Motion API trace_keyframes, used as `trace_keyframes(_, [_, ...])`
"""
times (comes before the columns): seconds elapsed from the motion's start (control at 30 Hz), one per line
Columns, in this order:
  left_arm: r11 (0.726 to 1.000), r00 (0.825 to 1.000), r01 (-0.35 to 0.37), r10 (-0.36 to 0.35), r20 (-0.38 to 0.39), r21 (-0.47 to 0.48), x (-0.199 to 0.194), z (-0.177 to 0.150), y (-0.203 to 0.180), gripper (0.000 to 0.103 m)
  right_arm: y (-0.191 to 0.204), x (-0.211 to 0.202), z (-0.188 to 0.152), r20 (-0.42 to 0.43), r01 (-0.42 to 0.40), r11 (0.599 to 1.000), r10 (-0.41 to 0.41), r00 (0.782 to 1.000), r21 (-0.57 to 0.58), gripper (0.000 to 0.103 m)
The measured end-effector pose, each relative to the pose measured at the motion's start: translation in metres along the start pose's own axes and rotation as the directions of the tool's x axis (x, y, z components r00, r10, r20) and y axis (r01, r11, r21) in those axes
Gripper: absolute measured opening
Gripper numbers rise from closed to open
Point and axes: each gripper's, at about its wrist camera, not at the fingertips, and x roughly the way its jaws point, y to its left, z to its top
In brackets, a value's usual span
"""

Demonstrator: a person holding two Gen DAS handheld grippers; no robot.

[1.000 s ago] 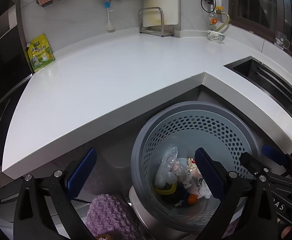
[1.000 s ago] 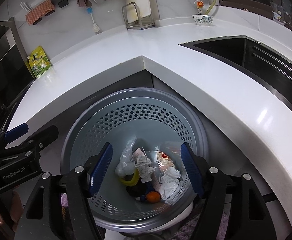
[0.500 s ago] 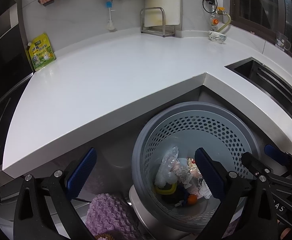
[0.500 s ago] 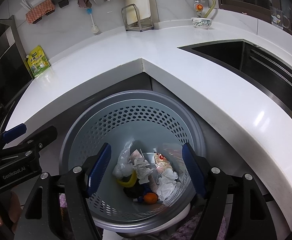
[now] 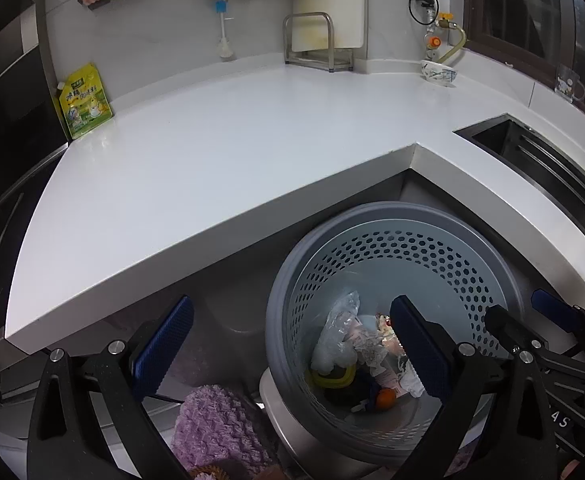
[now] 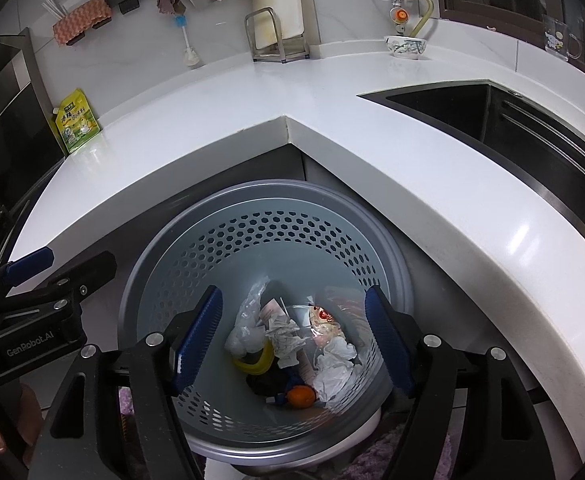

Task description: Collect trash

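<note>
Both tongs, left [image 5: 288,344] and right [image 6: 294,338], hang wide open and empty over the bin [image 6: 196,240]; trash [image 6: 292,344] lies at its bottom, six o'clock of the surface [image 6: 220,92]. Reaching in could tip it.

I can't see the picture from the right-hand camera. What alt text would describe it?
An open two-finger right gripper hangs empty above a grey perforated trash basket holding crumpled paper, plastic wrap and a small orange item. A white corner countertop wraps behind, a dark sink at right.
</note>
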Motion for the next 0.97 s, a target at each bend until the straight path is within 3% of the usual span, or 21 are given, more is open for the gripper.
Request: trace_keyframes(0.97, [1.0, 1.0, -0.002, 0.002, -0.007, -0.017, 0.0015, 0.0005, 0.0005, 0.097, 0.0, 0.0003, -0.0008, -0.001, -0.003, 1.0, 0.003, 1.0, 0.0, 0.071])
